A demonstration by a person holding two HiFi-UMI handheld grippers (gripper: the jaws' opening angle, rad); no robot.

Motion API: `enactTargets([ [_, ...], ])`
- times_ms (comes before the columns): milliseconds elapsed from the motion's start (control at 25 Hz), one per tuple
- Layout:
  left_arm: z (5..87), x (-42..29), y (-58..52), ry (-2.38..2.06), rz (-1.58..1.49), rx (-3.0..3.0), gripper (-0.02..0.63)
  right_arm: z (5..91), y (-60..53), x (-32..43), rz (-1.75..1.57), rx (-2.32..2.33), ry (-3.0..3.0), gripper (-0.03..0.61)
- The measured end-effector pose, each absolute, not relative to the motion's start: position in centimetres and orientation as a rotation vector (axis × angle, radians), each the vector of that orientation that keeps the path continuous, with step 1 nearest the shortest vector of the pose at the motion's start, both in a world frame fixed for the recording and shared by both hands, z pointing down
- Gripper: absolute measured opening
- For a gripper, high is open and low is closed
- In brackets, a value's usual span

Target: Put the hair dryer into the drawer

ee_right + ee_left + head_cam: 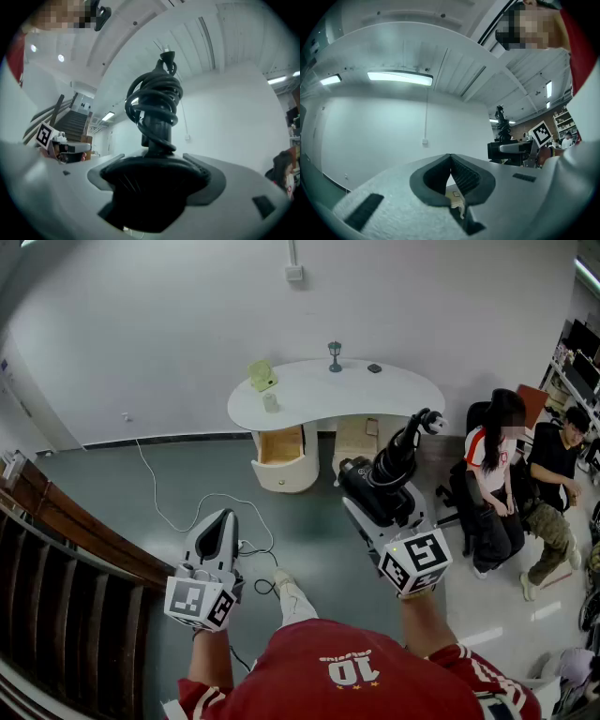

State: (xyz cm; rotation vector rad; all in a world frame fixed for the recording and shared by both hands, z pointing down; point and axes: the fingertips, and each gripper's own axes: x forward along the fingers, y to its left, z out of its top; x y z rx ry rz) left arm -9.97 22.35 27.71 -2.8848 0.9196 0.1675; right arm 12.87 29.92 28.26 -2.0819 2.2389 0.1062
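Clamped on the hair dryer [386, 472] with the right gripper [367, 505], jaws spread near full width around the black body, handle with the cord [152, 101] wound round it sticking out past the tips. Nothing in the left gripper [451, 161], jaws pressed together at the tips, held level beside the right one. Carried above the grey floor [187, 474], well apart from the open drawer [281, 444] in the cabinet [281, 476] under the white desk [319, 390], with two seated people [492, 484] off to the right.
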Motion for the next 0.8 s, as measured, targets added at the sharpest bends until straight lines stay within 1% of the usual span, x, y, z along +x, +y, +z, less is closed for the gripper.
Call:
enactTargets([
  [800,28.7,-9.8,22.2,0.900,0.143,-2.904,0.000,28.8,29.5,12.3,0.122,-2.080,2.244,0.388],
])
